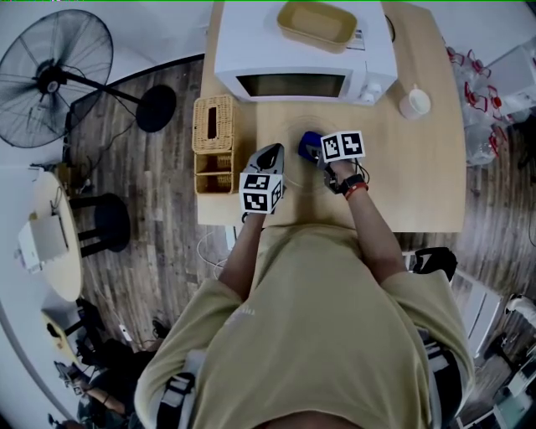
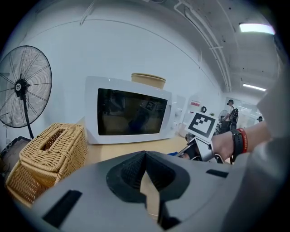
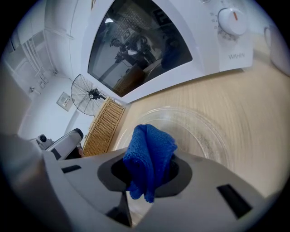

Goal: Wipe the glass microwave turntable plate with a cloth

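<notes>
The clear glass turntable plate (image 3: 195, 131) lies flat on the wooden table (image 1: 419, 184) in front of the microwave; in the head view it shows only as a faint ring (image 1: 295, 127). My right gripper (image 3: 147, 174) is shut on a folded blue cloth (image 3: 149, 156), which hangs just above the near rim of the plate. That cloth (image 1: 310, 144) also shows as a blue patch at the right gripper's tip (image 1: 313, 151). My left gripper (image 1: 270, 156) hovers to the left of the plate, and its jaws (image 2: 145, 158) are shut with nothing between them.
A white microwave (image 1: 297, 63) with its door closed stands at the back, a tan tray (image 1: 316, 23) on top. A wicker basket (image 1: 214, 142) sits at the table's left edge and a white cup (image 1: 414, 102) at the right. A floor fan (image 1: 52, 80) stands left of the table.
</notes>
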`<state>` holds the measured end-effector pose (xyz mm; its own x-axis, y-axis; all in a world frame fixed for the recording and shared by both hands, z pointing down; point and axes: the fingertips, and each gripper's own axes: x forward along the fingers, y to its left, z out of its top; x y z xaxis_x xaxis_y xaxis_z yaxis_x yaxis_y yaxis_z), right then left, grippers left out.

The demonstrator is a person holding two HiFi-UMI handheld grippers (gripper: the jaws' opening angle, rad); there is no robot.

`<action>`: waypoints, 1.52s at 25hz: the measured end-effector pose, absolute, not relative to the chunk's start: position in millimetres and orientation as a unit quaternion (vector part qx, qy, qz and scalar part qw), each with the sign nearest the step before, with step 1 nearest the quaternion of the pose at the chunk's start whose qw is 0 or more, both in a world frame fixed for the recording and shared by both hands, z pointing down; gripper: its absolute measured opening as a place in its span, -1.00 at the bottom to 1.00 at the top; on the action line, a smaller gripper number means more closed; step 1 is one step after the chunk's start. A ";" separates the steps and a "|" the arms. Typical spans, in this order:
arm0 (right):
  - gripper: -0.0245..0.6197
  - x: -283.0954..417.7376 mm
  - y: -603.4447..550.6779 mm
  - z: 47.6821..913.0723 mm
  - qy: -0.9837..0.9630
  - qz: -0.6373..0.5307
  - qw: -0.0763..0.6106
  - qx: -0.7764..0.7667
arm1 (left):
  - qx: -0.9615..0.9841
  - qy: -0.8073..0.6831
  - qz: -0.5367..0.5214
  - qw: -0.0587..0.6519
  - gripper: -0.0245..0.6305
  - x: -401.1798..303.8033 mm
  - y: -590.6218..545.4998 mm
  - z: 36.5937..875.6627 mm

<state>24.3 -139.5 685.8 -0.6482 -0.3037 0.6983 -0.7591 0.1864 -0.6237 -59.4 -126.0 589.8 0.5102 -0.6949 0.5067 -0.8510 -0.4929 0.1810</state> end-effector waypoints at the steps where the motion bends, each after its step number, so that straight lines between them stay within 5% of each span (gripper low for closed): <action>1: -0.60 26.6 -139.3 685.8 -0.738 0.527 0.215 0.362 | 0.844 -0.458 0.186 0.210 -0.87 -59.0 -126.1 590.2; 38: -0.58 115.9 -125.0 682.6 -0.697 0.528 0.180 0.451 | 0.840 -0.466 0.174 0.217 -0.87 -62.0 -117.5 598.0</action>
